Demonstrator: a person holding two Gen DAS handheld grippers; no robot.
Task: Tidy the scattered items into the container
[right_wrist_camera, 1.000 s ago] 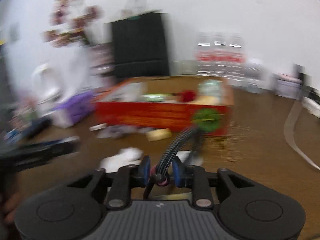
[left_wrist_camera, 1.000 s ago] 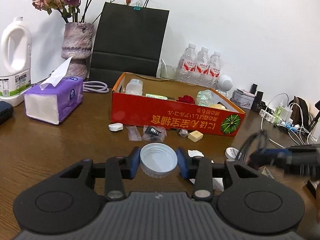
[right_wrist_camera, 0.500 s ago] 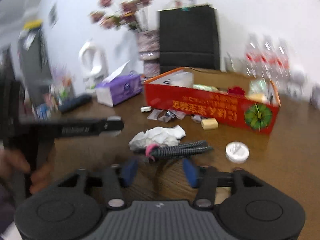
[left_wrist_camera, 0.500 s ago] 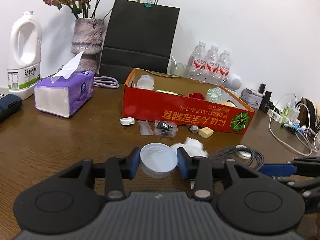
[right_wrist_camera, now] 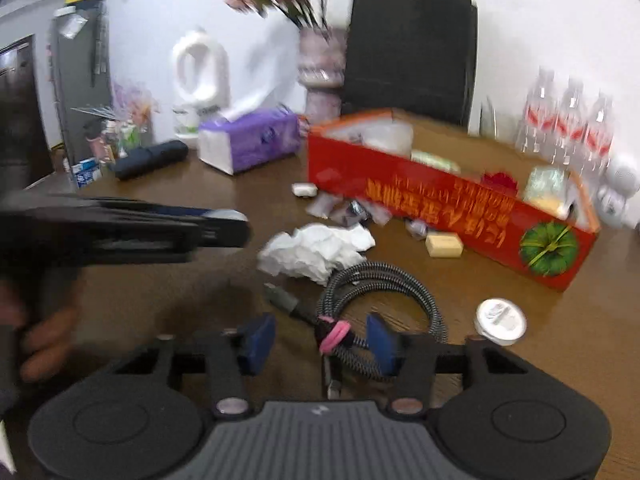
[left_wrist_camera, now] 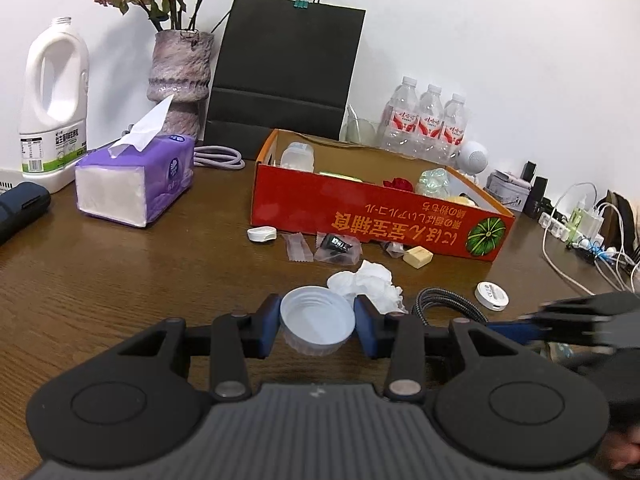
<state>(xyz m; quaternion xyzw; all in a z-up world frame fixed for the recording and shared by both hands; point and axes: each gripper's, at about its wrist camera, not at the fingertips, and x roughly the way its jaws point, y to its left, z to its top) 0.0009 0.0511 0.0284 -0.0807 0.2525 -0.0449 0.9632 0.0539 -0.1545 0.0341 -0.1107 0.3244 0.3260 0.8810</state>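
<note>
Released since a second ago, braided grey cable coil (right_wrist_camera: 384, 292) lies on brown wooden counter (left_wrist_camera: 120, 280) beside crumpled white tissue (right_wrist_camera: 316, 248); right hand-held gripper (right_wrist_camera: 320, 340) gapes; left hand-held gripper (left_wrist_camera: 318, 322) clamps ribbed white plastic cap (left_wrist_camera: 318, 320).

Even, bright indoor light is filling both views, the left wrist one staying sharp while the right wrist one is smearing with motion blur, fisheye bending is curving the edges, and corners are going black.
</note>
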